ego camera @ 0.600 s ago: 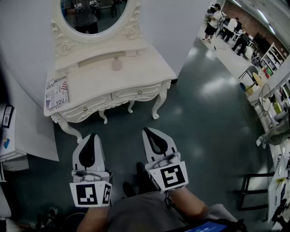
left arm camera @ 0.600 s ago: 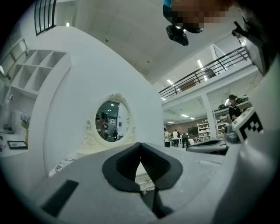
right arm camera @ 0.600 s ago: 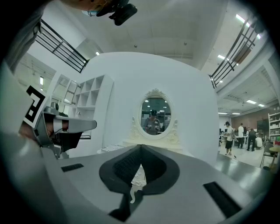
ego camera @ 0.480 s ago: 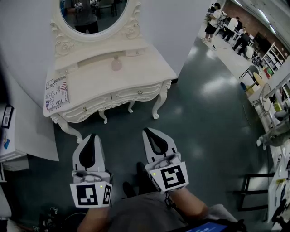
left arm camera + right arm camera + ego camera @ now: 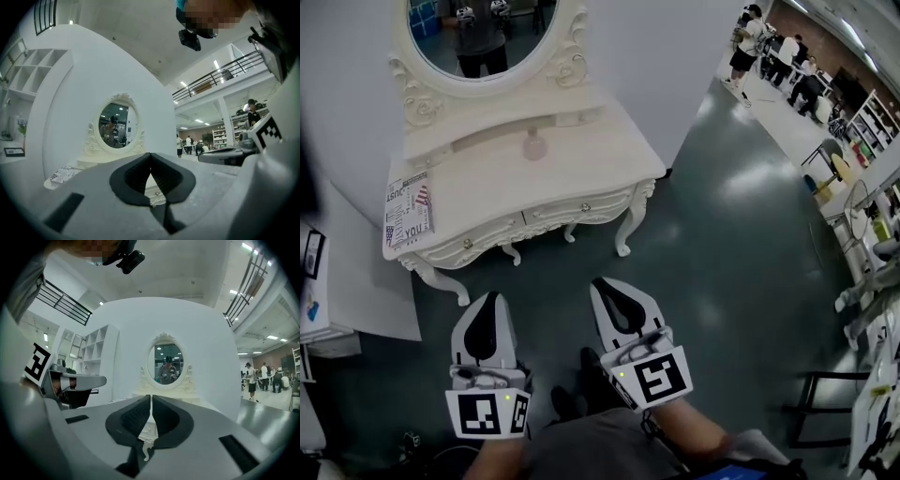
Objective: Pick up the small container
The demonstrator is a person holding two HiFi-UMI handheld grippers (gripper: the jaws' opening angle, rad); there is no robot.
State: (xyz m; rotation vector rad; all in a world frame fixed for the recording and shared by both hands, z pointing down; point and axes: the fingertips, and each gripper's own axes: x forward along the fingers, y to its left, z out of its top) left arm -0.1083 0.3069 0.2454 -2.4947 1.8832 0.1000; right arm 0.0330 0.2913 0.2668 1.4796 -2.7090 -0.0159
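Observation:
The small container (image 5: 533,145), a pale pink bottle-like pot, stands at the back middle of a cream dressing table (image 5: 581,169), under its oval mirror (image 5: 483,37). Both grippers hang level over the dark floor in front of the table, well short of it. My left gripper (image 5: 490,297) is shut with nothing in it, and its dark pads (image 5: 136,176) meet along a line. My right gripper (image 5: 603,283) is also shut and empty, with only a hairline slit showing between its pads (image 5: 164,416). In both gripper views the mirror shows ahead, while the container is not made out.
A magazine (image 5: 409,208) lies on the table's left end. White panels and a shelf unit (image 5: 337,281) stand at the left. The person's shoes (image 5: 567,398) are on the floor between the grippers. People (image 5: 769,56), chairs and racks (image 5: 862,187) are at the far right.
The table and mirror now sit slightly lower and further left in the head view, with more of the mirror showing. Both grippers have dropped a little in the picture and stay shut.

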